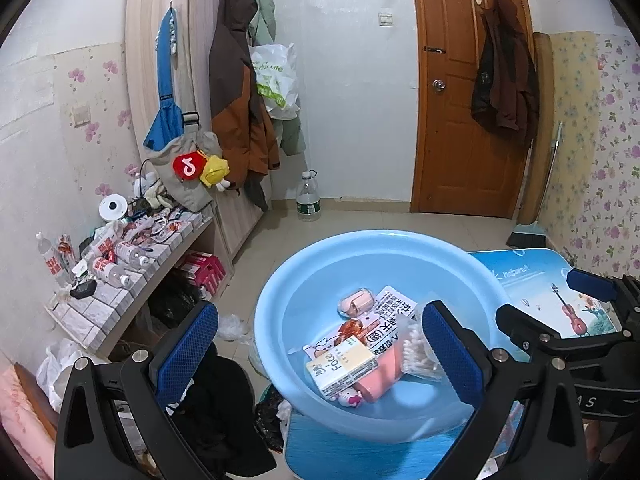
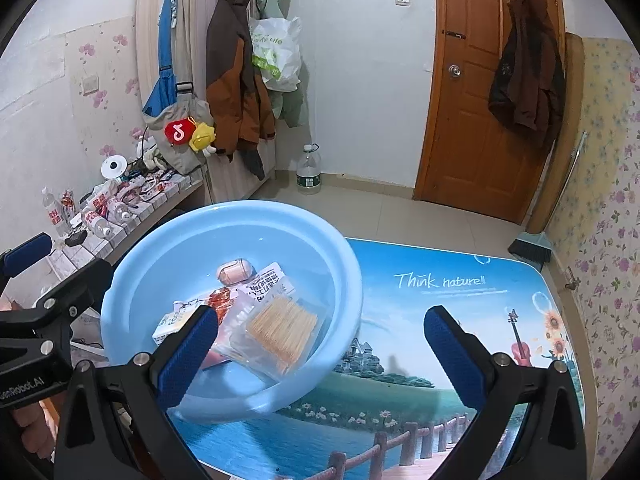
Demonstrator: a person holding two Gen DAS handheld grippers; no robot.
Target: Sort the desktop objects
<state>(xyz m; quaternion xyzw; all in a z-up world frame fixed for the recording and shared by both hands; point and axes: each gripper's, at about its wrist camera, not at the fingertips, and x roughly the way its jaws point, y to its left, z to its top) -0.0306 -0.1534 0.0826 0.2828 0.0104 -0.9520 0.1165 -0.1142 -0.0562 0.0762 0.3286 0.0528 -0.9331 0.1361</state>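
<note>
Floral wallpaper, a brown door point(image 2: 476, 92) and hung coats point(image 1: 240, 92) back the picture-printed table point(image 2: 460, 320). At its left edge sits a pale blue basin point(image 2: 168, 256) holding a small box point(image 1: 342, 366), cotton swabs point(image 2: 284, 326) and packets. Both grippers' jaws stand wide, empty.

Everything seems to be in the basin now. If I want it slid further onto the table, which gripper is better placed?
Probably left. The left hand-held gripper is open with the blue basin between its fingers; the right hand-held gripper mostly frames bare table.
</note>
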